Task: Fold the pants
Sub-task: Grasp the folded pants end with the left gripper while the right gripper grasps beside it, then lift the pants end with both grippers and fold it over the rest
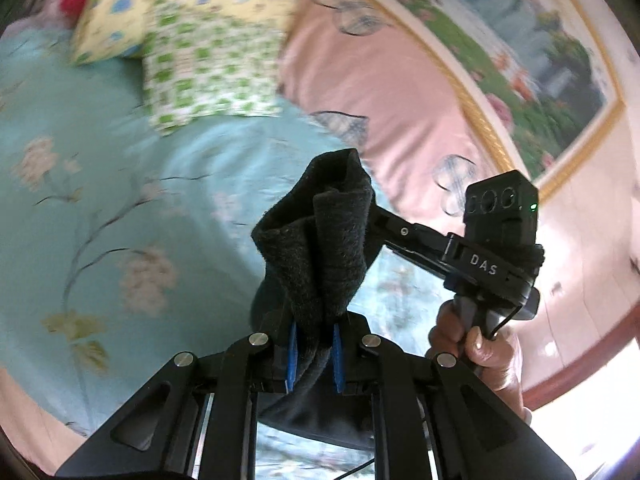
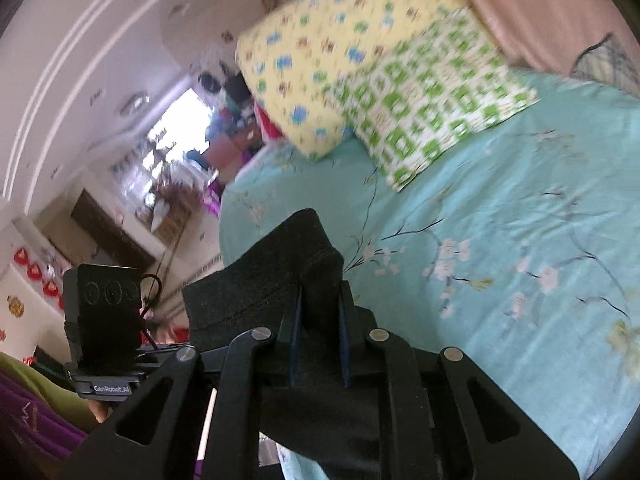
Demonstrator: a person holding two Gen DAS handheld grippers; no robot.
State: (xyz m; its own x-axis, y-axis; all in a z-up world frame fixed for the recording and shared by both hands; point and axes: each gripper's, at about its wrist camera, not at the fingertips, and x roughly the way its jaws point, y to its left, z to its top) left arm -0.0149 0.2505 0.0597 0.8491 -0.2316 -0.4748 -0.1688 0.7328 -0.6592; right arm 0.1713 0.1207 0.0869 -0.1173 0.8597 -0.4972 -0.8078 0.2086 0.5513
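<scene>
The pants are dark grey, fuzzy fabric. In the left wrist view my left gripper is shut on a bunched part of the pants, which stands up above the blue pads and hangs below them. The right gripper's body shows to the right, held by a hand, its fingers reaching into the same cloth. In the right wrist view my right gripper is shut on a hemmed edge of the pants, lifted above the bed. The left gripper's body shows at lower left.
A bed with a light blue floral sheet lies below. Two pillows, yellow and green-patterned, lie at its head beside a pink cover. A framed picture hangs on the wall. A window and cluttered furniture stand beyond the bed.
</scene>
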